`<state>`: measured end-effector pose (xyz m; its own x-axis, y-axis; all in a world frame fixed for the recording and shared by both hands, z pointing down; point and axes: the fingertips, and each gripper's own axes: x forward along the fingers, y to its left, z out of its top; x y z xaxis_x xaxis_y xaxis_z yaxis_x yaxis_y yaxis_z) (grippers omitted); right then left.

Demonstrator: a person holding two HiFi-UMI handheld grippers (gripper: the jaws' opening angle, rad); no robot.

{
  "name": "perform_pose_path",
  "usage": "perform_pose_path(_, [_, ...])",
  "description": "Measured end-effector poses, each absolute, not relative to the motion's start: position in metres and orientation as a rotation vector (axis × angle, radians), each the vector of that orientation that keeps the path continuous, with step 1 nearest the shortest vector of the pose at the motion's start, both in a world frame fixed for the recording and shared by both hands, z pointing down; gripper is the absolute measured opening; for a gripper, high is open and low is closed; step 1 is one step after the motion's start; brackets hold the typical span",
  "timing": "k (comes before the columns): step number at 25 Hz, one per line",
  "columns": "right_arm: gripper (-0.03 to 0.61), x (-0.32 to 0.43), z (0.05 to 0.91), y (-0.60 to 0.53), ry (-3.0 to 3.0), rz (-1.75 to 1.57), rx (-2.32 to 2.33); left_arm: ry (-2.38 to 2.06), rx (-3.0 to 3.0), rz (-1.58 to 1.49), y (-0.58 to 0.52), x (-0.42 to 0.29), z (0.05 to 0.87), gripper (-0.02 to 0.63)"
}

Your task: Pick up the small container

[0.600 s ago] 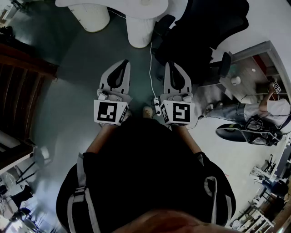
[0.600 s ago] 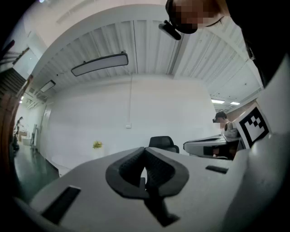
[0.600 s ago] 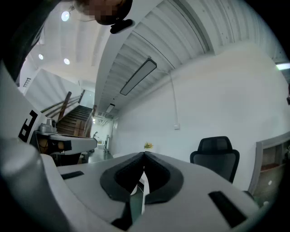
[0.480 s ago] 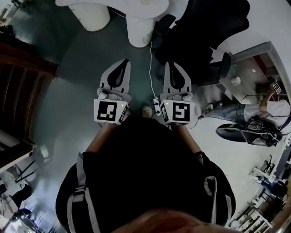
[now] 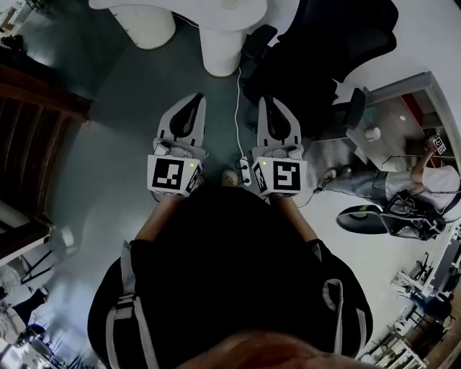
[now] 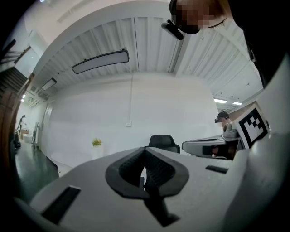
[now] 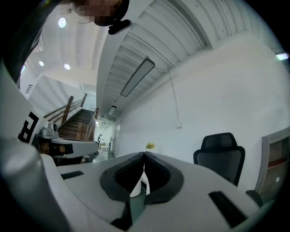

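The small container does not show in any view, neither on the grey-green floor [image 5: 122, 144] under the person nor on the sliver of the white round table [image 5: 180, 9] at the top of the head view, so I cannot tell where it stands. The person holds both arms out level, with the left tongs [image 5: 193, 97] and the right tongs [image 5: 269, 101] side by side and apart. Both point toward the table's ribbed white pedestal [image 5: 220, 50] and the black office chair [image 5: 317, 43] beside it. A white cable [image 5: 238, 108] runs along the floor between the two tongs. In each gripper view the jaws are pressed together tip to tip with nothing between them; only the room beyond shows through the gap lower down. By my reading the task is at its very start: the approach, or even the search, is the step in hand. The next move calls for finding the container — likely on the table ahead — then parting the jaws of one pair of tongs before bringing them round it.
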<state>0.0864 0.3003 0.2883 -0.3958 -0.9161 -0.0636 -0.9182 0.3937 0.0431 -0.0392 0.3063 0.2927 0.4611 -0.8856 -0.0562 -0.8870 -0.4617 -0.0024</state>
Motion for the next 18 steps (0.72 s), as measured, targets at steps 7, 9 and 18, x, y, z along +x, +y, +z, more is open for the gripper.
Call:
perform_pose_path(7, [0.020,0.095,0.290,0.288,2.636,0.120,-1.644,1.655,-2.631,0.089,0.297,-0.026,0.293,0.009])
perform_pose_path(9, [0.020,0.098,0.290,0.283,2.645,0.114,-1.630,1.660,-2.627,0.094,0.292,-0.022,0.293,0.011])
perform_pose_path(18, [0.021,0.100,0.296,0.259,2.653,0.102,-1.619,1.668,-2.617,0.060,0.262,-0.028,0.297,0.069])
